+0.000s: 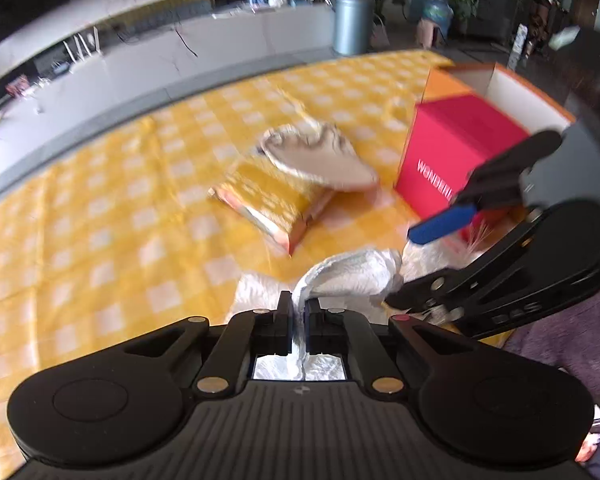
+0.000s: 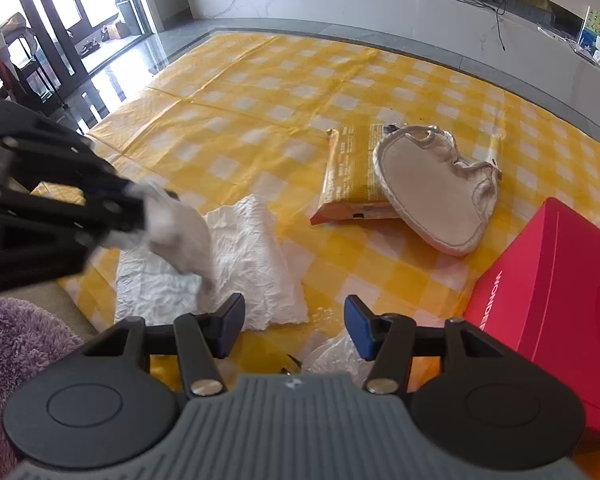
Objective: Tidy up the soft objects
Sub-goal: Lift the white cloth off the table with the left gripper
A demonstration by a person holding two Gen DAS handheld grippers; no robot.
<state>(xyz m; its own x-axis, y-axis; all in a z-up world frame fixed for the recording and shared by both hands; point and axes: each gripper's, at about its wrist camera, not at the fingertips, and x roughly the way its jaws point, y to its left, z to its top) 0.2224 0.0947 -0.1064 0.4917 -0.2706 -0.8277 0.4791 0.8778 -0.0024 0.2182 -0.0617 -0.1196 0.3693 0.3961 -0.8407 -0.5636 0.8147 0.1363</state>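
My left hand-held gripper (image 1: 299,312) is clamped tight on a fold of white cloth (image 1: 352,272), the jaws pinched almost together with the fabric rising out between them. In the right wrist view that same hand-held gripper comes in from 9 o'clock, blurred, with the cloth bunched at its tip and draping down onto the rest of the sheet (image 2: 236,264), which lies crumpled flat on the yellow checked cover (image 2: 260,92).

My right hand-held gripper (image 2: 295,326) stands about half open, blue pads (image 2: 358,330) apart with nothing between them, hanging just over the near edge of the white cloth. A second patch of white crinkled material (image 2: 336,356) shows below its right finger, too hidden to name. In the left wrist view it sits at 3 o'clock, one blue pad (image 1: 440,226) poking out in front of the box.

Up at 1 o'clock in the right wrist view lies a yellow-orange packet (image 2: 348,172), and a beige heart-shaped cushion (image 2: 432,196) with a pale ruffled rim leans tilted on its right end, touching it.

At 3 o'clock stands a red box (image 2: 548,292) with white lettering on its side. In the left wrist view an open orange carton (image 1: 496,80) with a white inside stands right behind it.

A fuzzy purple sleeve (image 2: 16,356) fills 8 o'clock.
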